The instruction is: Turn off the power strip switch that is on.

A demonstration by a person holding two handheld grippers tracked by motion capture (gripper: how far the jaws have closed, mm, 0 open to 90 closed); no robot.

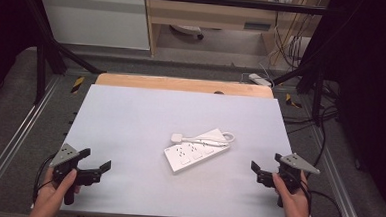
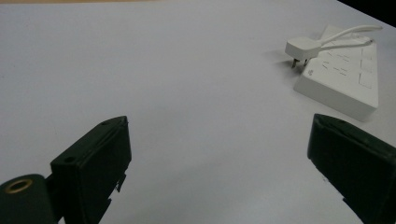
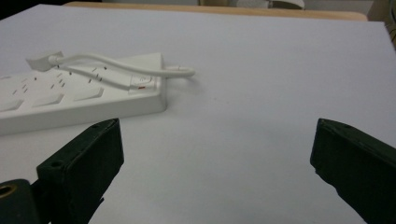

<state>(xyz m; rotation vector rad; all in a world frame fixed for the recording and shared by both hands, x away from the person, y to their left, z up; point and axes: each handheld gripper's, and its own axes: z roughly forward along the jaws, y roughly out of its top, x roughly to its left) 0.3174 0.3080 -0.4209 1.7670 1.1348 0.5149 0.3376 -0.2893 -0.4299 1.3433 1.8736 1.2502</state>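
Power strip: the white power strip (image 1: 194,156) lies flat near the middle of the table (image 1: 130,120), between the two grippers and a little farther from the person than either.
Long axis: it runs on a slant, its near end pointing toward the left gripper's side and its far end, where the cord leaves, angled away toward the right.
Plug and cord: the white plug (image 1: 177,137) sits just beside the strip's far long edge, prongs down; its short cord (image 1: 214,138) loops across the strip's top and curls off at the far end.
Left gripper: the left gripper (image 1: 95,170) is held low over the table, jaws spread wide with nothing between them; the strip lies ahead of it and off to its right.
Right gripper: the right gripper (image 1: 263,173) is also wide open and empty; the strip lies ahead and to its left.
Nearer hand: both stand about equally far from the strip; I can't call one closer.
In the way: bare table from each gripper to the strip. I'd judge the looped cord the only snag for a grasp across the strip.
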